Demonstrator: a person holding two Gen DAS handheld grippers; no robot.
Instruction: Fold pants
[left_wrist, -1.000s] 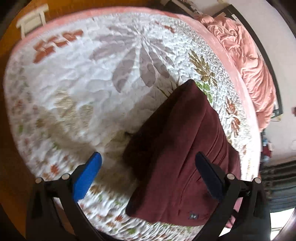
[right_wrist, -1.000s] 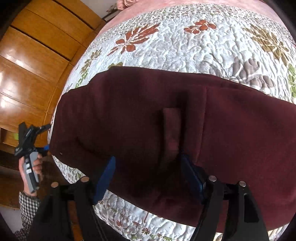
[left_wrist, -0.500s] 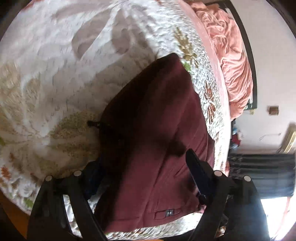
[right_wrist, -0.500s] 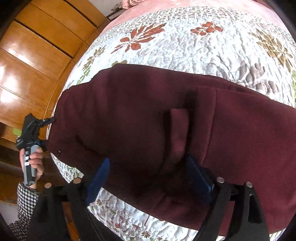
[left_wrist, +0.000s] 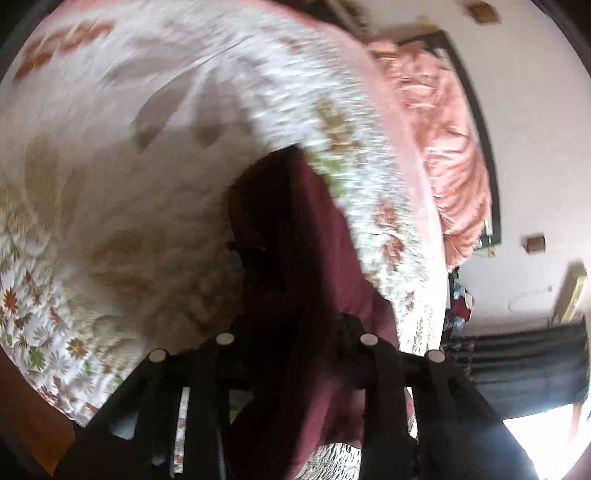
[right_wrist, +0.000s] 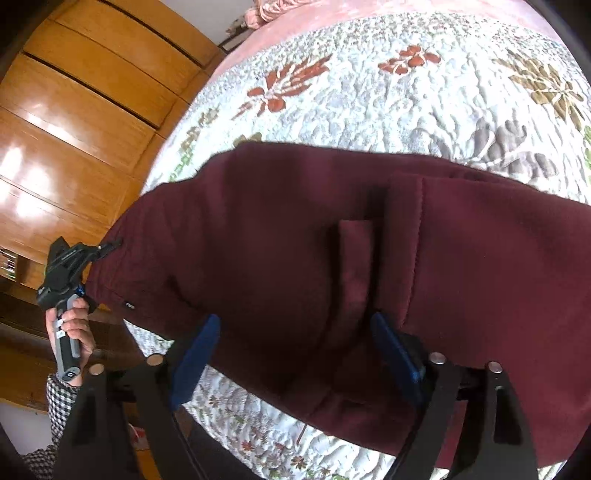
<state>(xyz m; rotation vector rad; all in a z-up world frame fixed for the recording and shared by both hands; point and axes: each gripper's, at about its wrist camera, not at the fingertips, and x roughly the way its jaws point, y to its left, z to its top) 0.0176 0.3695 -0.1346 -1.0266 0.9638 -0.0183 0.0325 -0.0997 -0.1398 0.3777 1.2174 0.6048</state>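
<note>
The dark maroon pants (right_wrist: 332, 236) lie folded across a white floral quilt (right_wrist: 369, 96). My right gripper (right_wrist: 295, 343) is open, its blue pads (right_wrist: 195, 354) spread over the near edge of the pants. In the blurred left wrist view, my left gripper (left_wrist: 291, 343) has its jaws closed in on the end of the pants (left_wrist: 317, 236), and the cloth rises between them. In the right wrist view the left gripper (right_wrist: 70, 258) sits at the pants' left end, held by a hand.
The quilt (left_wrist: 110, 184) covers a bed with a pink border. A crumpled pink blanket (left_wrist: 450, 147) lies at the bed's far side. Wooden wardrobe panels (right_wrist: 74, 110) stand beyond the bed's left side. A dark curtain (left_wrist: 517, 362) hangs at the right.
My left gripper moved onto the end of the pants and closed on it, and the cloth has lifted there. My right gripper stays open and has barely moved.
</note>
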